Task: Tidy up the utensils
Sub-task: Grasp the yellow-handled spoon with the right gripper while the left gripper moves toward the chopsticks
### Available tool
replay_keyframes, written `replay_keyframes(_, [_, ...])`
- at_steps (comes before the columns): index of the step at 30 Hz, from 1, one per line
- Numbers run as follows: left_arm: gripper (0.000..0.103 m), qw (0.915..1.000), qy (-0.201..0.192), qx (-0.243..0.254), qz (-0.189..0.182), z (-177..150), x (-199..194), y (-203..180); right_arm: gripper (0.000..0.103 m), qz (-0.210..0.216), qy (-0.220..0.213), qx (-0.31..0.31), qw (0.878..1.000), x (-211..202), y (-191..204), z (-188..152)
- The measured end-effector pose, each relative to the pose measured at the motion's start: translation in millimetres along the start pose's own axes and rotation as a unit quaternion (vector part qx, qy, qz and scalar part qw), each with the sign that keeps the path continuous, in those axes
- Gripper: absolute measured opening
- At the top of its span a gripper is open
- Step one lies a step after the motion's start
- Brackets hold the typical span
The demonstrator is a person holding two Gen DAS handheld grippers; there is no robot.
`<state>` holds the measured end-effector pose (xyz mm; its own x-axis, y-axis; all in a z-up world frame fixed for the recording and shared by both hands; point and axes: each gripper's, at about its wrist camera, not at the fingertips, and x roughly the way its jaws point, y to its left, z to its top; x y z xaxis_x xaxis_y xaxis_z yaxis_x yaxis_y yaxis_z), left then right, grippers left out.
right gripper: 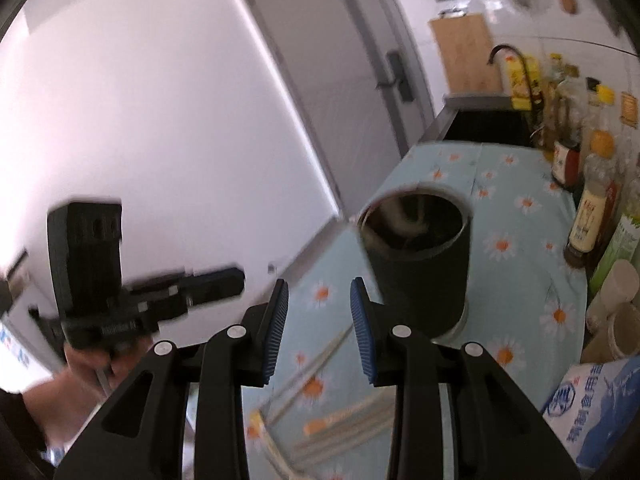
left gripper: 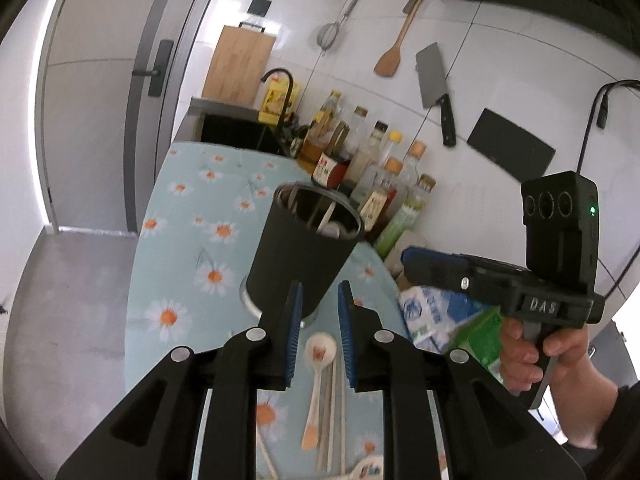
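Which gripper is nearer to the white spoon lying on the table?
Left. The left gripper hangs right over the white spoon, bowl between its open jaws. The right gripper is off to the side, by the bottles.

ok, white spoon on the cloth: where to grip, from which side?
Grip the spoon mid-handle, coming from above with the left gripper, jaws across the handle. It lies flat, bowl toward the black holder, chopsticks tight alongside, so the bowl end has more room.

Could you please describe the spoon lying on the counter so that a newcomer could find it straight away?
Find the daisy-print counter cloth and the black utensil holder standing on it. Just in front of its base lies the spoon, beside plain wooden chopsticks. Its white bowl and orange handle tip set it apart.
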<state>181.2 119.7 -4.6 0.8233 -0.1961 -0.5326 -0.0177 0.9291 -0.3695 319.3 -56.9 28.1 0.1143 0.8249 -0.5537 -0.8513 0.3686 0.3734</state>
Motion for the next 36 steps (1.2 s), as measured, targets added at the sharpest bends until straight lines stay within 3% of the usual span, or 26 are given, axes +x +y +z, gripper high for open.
replay_keyframes(5, [0.017, 0.9996, 0.019, -0.018, 0.003, -21.5, -9.9, 13.6, 0.034, -0.011, 0.082, -0.064, 0.995, 22.8, 30.7, -26.4])
replay_keyframes(10, [0.017, 0.9988, 0.034, -0.036, 0.003, -43.6, -21.3, 27.4, 0.034, -0.002, 0.17, -0.124, 0.978, 52.0, 56.6, -54.3])
replay_keyframes(14, [0.017, 0.9978, 0.047, -0.047, 0.008, -61.3, -28.3, 39.6, 0.034, -0.005, 0.242, -0.182, 0.953, 77.2, 73.1, -79.1])
replay_keyframes(19, [0.017, 0.996, 0.061, -0.065, 0.01, -83.6, -33.5, 53.0, 0.034, -0.004, 0.331, -0.258, 0.908, 104.6, 87.3, -109.1])
replay_keyframes(25, [0.017, 0.9941, 0.062, -0.089, 0.004, -106.5, -40.7, 66.2, 0.033, 0.004, 0.4, -0.307, 0.864, 127.7, 101.7, -129.5])
replay_keyframes(28, [0.017, 0.9928, 0.063, -0.101, 0.005, -116.9, -42.6, 72.1, 0.027, 0.009, 0.432, -0.326, 0.841, 140.1, 109.8, -141.1])
replay_keyframes(34, [0.017, 0.9903, 0.064, -0.123, 0.001, -133.6, -44.4, 77.5, 0.013, -0.003, 0.47, -0.331, 0.818, 159.2, 106.8, -153.3])
replay_keyframes(36, [0.017, 0.9895, 0.066, -0.129, 0.0, -139.0, -44.4, 80.5, 0.013, -0.005, 0.481, -0.333, 0.811, 164.0, 105.7, -155.7])
